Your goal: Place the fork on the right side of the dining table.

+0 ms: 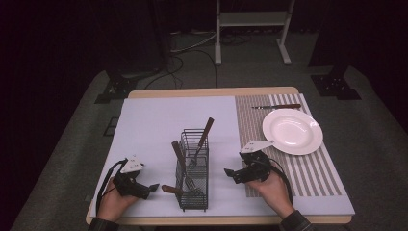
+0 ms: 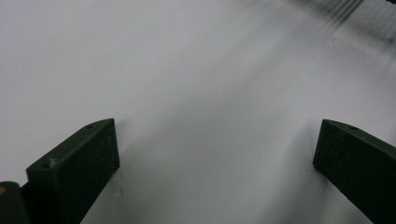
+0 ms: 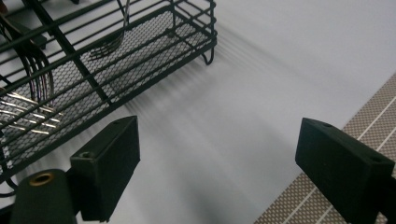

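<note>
Black wire caddy (image 1: 194, 168); brown-handled cutlery (image 1: 207, 129) inside. White plate (image 1: 292, 131) beside it on brown, white-striped placemat (image 1: 312, 173). Pale lavender mat (image 1: 159, 120).

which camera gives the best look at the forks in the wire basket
The high view: the wire basket stands whole between the grippers, with wooden-handled forks leaning in it. The right gripper view shows just fork tines through the mesh, close and cropped. The left gripper view shows bare white mat.

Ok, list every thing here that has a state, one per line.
Left tool: open, empty, low over the white mat.
Right tool: open, empty, beside the basket.
Wire basket: upright, holding forks.
Forks: leaning in the basket, handles up.
Plate: empty, on the striped mat.
Knife: lying flat behind the plate.
</note>
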`<state>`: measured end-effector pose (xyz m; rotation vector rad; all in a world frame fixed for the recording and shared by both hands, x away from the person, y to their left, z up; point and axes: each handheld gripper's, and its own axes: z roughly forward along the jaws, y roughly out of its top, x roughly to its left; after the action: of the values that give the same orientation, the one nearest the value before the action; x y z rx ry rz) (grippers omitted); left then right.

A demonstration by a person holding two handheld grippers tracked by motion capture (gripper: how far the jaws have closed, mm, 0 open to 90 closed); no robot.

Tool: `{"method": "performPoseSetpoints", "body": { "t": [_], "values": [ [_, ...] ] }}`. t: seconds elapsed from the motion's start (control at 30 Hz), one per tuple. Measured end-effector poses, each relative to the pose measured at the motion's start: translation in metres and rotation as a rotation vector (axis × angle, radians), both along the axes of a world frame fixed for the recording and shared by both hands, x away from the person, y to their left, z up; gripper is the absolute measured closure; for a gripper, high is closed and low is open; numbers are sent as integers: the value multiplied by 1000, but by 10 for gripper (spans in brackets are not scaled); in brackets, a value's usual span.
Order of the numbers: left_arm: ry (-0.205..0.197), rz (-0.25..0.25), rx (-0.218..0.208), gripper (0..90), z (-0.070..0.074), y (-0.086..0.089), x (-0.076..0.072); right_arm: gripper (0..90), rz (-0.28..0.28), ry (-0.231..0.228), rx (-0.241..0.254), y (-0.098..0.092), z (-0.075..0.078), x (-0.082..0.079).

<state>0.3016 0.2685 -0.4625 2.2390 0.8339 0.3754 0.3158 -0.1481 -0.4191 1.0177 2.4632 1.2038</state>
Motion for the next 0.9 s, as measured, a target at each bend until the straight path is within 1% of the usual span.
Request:
{"method": "performPoseSetpoints", "body": {
  "t": [0.13,0.27,0.4,0.43,0.53,0.67,0.77,0.83,0.87,0.9],
  "values": [
    [0,0,1,0,0,0,0,127,-1,-10,4,-1,4,2],
    [1,2,-1,0,0,0,0,112,-3,-23,15,-2,12,5],
    [1,2,-1,0,0,0,0,113,-4,-22,21,-3,16,8],
    [1,2,-1,0,0,0,0,114,-4,-24,36,-3,19,9],
    [1,2,-1,0,0,0,0,117,-6,-26,34,-3,21,10],
    [1,2,-1,0,0,0,0,118,-6,-44,59,-1,29,14],
    [1,2,-1,0,0,0,0,118,-4,-44,61,-1,32,16],
    [1,3,-1,0,0,0,0,118,-5,-51,77,0,37,18],
    [1,3,-1,0,0,0,0,118,-5,-51,77,0,37,18],
    [1,2,-2,0,0,0,0,123,-3,-61,86,1,41,19]
  ]
}}
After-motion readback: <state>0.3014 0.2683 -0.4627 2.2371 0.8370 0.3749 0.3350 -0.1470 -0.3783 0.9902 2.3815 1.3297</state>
